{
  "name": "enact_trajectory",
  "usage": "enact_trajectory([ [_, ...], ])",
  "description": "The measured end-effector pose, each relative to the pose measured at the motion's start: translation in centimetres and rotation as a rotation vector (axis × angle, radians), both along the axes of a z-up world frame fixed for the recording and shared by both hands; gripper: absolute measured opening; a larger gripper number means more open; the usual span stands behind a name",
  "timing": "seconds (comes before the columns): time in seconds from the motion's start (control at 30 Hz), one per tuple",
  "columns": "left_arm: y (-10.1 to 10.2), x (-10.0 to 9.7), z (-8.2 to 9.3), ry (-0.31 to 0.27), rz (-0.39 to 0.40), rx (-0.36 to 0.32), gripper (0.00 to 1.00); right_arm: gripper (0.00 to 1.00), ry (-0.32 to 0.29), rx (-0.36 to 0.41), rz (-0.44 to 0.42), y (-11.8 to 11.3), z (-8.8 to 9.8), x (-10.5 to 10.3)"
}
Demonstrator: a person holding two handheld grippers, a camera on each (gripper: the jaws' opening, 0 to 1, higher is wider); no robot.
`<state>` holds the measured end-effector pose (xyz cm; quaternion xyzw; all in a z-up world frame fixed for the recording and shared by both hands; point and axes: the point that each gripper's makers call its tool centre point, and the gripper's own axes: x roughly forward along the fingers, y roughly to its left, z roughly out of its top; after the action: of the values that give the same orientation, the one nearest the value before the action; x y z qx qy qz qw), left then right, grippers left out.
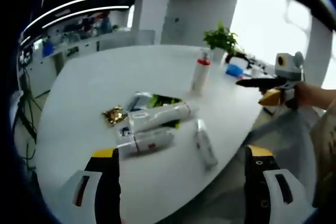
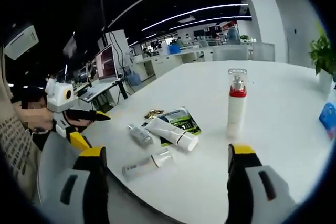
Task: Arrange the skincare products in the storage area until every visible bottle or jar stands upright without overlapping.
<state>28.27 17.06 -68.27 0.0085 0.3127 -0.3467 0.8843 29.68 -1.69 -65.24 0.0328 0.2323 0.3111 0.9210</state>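
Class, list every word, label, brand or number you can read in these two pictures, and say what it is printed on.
None can be read.
Green-and-white packet: print too blurred.
Lying white tubes: label marks too small.
Upright pump bottle: no legible text.

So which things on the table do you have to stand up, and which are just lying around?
For the job:
upright white pump bottle with red collar
large white tube lying down
white bottle lying near the table edge
small grey-white tube lying down

Just lying about:
green and black sachet
gold foil packet
potted green plant
blue object
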Motion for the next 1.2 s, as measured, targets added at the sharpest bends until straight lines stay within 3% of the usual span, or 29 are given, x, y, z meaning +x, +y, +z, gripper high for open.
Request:
enact_trajectory([
  [0.93, 1.7, 0.3, 1.4, -0.044, 0.060, -0.029, 0.97, 0.95, 0.015, -0.044, 0.027, 0.4, -0.4, -0.7],
  [1.2, 1.9, 0.4, 1.8, -0.062, 0.070, -0.044, 0.97, 0.90, 0.033, -0.135, 0.101, 0.9, -1.0, 0.2],
])
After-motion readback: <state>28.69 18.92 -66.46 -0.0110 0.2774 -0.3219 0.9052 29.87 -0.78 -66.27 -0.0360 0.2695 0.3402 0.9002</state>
